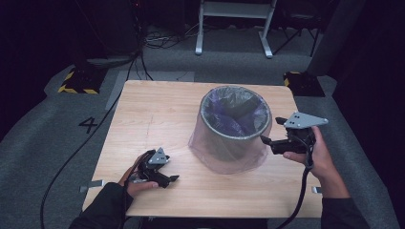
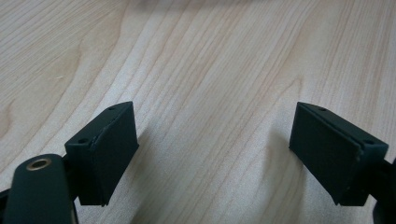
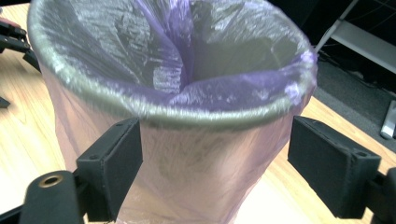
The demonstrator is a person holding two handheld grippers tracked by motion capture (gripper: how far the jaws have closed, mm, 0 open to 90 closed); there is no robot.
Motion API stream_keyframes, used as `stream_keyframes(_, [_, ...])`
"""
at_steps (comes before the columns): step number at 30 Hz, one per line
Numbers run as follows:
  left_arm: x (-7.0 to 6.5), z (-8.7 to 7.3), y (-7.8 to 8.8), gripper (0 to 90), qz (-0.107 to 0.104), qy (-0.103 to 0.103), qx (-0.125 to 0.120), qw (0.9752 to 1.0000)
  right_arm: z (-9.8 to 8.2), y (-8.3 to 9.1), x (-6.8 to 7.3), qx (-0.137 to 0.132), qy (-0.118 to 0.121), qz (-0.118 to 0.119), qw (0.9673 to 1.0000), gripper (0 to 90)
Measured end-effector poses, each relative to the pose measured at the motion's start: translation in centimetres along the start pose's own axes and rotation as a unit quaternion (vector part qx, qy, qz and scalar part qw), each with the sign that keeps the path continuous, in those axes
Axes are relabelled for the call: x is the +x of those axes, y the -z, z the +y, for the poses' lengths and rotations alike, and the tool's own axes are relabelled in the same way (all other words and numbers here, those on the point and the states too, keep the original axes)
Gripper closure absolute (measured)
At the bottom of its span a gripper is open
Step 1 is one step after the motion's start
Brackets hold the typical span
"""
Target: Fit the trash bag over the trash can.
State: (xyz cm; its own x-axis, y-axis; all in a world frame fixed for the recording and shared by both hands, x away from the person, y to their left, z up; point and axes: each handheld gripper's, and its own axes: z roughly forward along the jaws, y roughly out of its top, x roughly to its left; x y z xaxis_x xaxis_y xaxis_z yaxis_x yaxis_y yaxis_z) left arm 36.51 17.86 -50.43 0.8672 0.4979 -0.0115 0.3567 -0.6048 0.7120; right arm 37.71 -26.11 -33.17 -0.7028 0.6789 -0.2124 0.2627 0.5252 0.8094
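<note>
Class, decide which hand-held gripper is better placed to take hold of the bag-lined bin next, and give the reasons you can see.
Right. The right hand-held gripper sits beside the bin, jaws open and aimed at the purple bag's overhang just under the rim. The left hand-held gripper rests low on the table, open over bare wood, apart from the bin.

A round grey waste bin lined with a translucent purple plastic bag (its skirt draped down the outside wall) stands on the square pale wooden table. The black right gripper hovers just beside the bin's right wall, pointing at it. The black left gripper rests low on the tabletop, well apart from the bin, pointing right.
</note>
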Motion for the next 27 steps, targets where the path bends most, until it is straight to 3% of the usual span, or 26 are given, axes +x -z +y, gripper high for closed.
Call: stream_keyframes(27, [0.0,0.0,0.0,14.8,0.000,0.000,0.000,1.0000,-4.4,-1.7,0.1,0.051,0.004,-0.003,0.9987,17.5])
